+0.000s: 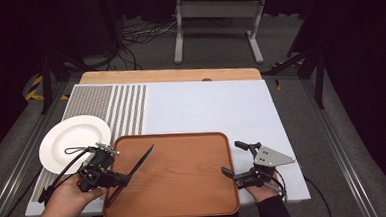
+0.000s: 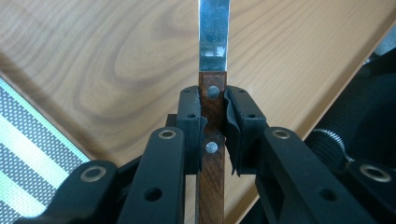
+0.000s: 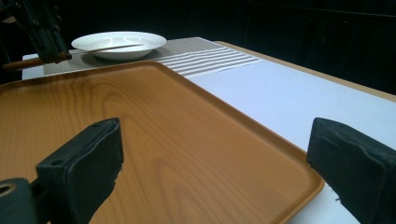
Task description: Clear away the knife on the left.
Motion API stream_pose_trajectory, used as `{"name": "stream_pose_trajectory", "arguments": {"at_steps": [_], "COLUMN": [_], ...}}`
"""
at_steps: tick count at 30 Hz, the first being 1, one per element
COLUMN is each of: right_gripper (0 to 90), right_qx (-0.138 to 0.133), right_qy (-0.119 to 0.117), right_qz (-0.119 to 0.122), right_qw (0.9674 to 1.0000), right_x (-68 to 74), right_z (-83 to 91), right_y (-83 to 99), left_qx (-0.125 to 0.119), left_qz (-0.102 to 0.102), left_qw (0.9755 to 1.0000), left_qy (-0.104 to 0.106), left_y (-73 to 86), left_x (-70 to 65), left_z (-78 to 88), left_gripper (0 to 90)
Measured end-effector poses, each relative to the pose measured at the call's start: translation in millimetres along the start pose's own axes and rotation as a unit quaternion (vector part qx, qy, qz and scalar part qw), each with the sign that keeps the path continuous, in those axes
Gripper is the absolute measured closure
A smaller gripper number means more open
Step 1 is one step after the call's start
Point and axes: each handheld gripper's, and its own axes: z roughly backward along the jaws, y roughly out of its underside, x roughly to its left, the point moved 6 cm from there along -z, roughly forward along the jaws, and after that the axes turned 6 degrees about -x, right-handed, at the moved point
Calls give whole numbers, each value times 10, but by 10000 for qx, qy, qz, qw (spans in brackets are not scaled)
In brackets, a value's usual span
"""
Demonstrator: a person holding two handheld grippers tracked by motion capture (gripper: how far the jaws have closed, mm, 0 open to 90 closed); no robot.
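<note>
My left gripper (image 2: 214, 123) clamps the knife (image 2: 213, 93) handle above the wooden tray (image 1: 184, 179); right gripper (image 1: 241, 161) gapes empty. Next, probably lowering the blade flat.

One tray (image 1: 185, 189), one plate (image 1: 57, 140), one knife (image 1: 142, 160)

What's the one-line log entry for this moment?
left tool: shut on knife handle, blade over wooden tray | right tool: open, at tray's right edge | white plate: left of tray
</note>
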Motion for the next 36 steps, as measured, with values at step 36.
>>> {"name": "stream_pose_trajectory", "arguments": {"at_steps": [36], "right_gripper": [45], "right_qx": [-3], "right_qy": [6], "right_qz": [-5], "right_qw": [10000], "right_x": [-3], "right_z": [1], "right_y": [1], "left_qx": [476], "left_qz": [330], "left_qw": [9981], "left_qy": [-221], "left_y": [37], "left_x": [223], "left_z": [-256], "left_gripper": [773]}}
